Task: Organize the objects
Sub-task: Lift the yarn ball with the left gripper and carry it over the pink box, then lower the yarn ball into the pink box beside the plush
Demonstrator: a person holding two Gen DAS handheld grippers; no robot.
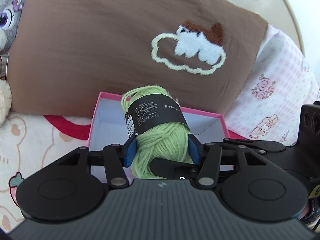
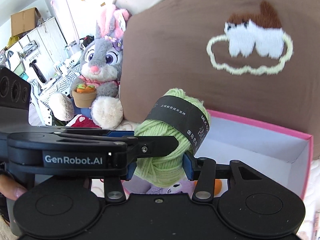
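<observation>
Two grippers clamp one green yarn [image 1: 162,140] ball: the left gripper [image 1: 162,149] and the right gripper [image 2: 159,166] both press its lower half, above the open pink box [image 1: 202,113]. If one lets go late, I think the yarn may twist and fall beside the box.

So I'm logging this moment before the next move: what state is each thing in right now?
green yarn ball: held above the open box, black paper band still around it, gripped by both tools.
pink box: open, no lid on it, white inside, nothing visible in the part that shows.
left tool: shut on the yarn.
right tool: shut on the yarn.
brown pillow: leaning behind the box.
bunny plush: sitting upright.
</observation>
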